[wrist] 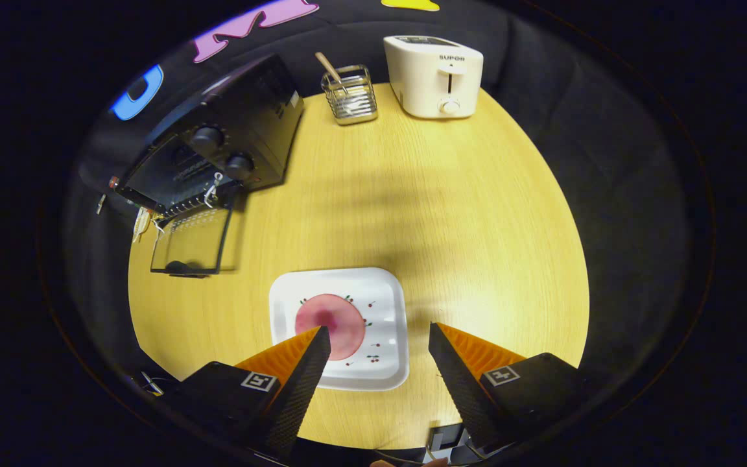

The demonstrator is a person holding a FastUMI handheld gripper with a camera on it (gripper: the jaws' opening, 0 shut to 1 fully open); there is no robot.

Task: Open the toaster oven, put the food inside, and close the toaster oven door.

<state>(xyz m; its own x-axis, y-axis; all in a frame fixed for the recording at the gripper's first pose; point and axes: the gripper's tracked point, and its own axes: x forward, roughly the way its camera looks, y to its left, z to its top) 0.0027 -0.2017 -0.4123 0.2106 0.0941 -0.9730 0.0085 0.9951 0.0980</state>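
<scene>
The black toaster oven stands at the far left of the round wooden table, its glass door folded down flat and open toward me. A pink round piece of food lies on a white square plate just ahead of my fingers. My gripper hovers open above the plate's near edge. The left fingertip overlaps the food's near left side in the view; the right fingertip is off the plate's right side. Nothing is between the fingers.
A white pop-up toaster stands at the table's far edge. Left of it is a wire holder with a wooden utensil in it. Black cloth surrounds the table.
</scene>
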